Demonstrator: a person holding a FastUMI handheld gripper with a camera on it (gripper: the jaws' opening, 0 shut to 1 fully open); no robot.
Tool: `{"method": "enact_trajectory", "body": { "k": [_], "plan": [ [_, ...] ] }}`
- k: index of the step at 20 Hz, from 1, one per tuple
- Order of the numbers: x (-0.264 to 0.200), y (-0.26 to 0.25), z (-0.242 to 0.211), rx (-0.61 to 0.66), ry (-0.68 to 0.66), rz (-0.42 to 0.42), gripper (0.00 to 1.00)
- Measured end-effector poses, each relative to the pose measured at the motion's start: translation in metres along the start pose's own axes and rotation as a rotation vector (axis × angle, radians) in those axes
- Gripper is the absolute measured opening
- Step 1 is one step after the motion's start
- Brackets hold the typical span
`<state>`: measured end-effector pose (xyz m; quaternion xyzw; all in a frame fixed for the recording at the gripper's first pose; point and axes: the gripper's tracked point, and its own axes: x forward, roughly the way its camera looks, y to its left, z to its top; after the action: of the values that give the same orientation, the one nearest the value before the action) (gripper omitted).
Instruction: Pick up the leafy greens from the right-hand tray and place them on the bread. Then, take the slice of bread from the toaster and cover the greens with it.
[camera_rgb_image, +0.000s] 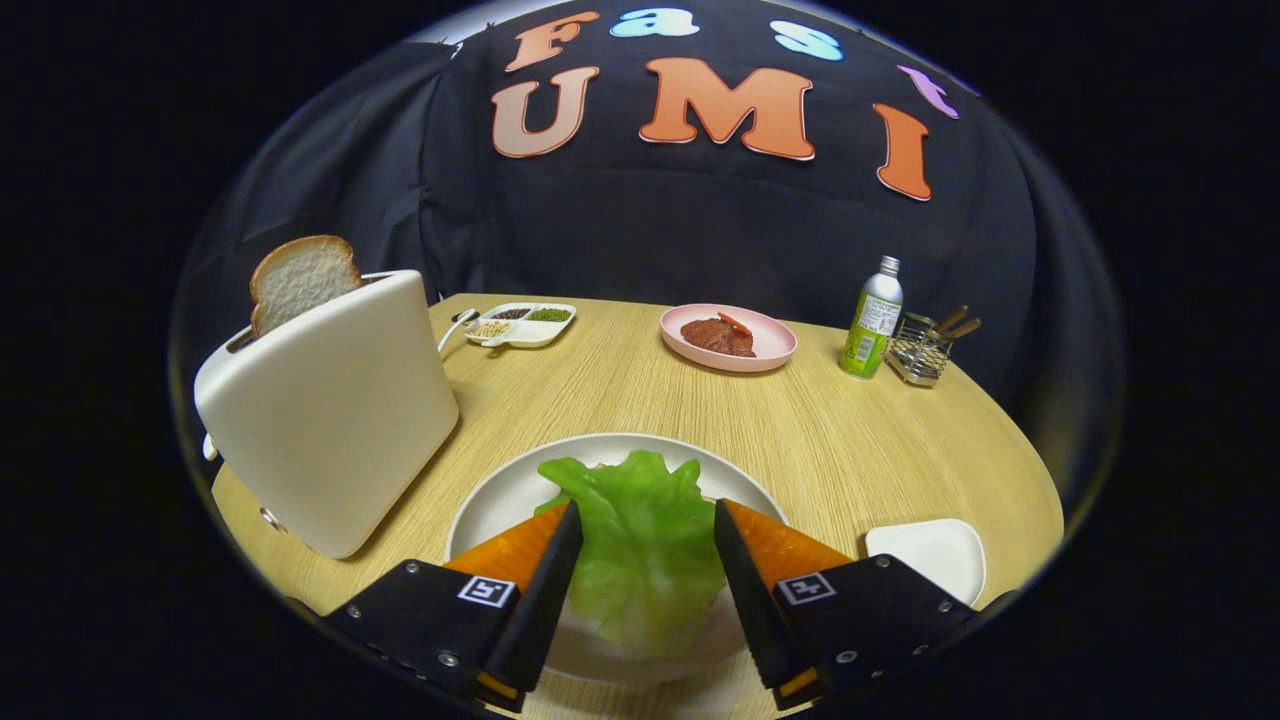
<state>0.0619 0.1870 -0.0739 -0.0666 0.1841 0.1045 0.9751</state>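
A round desk (620, 390) of pale wood-grain laminate is seen, with a smooth, matte surface. Near its front, a wide, shallow plate (500, 495) of off-white colour is set, and on it the leafy greens (640, 540) are laid: a single ruffled leaf, glossy and bright green, with a paler, ribbed base pointing toward the camera. A sliver of brown is visible at the leaf's far edge; whether this is the bread beneath cannot be told.

The tongs (648, 525) are held wide open above the plate, one finger on each side of the leaf. The leaf is lying in the gap between them, and the inner faces appear to be at or just beside its edges; it cannot be told whether they are touching it, and no pressing is shown.

To the left of the plate, a cream-coloured toaster (330, 410) with rounded corners and a smooth shell is standing, and a slice of bread (300, 275) with a porous white crumb and tan crust is protruding from its slot. To the right of the plate, a small white tray (935, 555) with rounded corners is lying bare.

Farther back, a white divided dish (520, 325) with grains, a pink plate (765, 340) with dark red meat, a green-labelled metal bottle (872, 320) and a wire holder (920, 350) are placed.
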Motion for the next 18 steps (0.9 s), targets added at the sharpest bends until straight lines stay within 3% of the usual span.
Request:
{"method": "enact_trajectory", "body": {
  "k": [3,18],
  "plan": [
    [-0.010,-0.001,0.013,0.016,-0.022,-0.005,0.98],
    [-0.048,0.047,0.095,0.014,-0.139,-0.006,0.98]
  ]
}}
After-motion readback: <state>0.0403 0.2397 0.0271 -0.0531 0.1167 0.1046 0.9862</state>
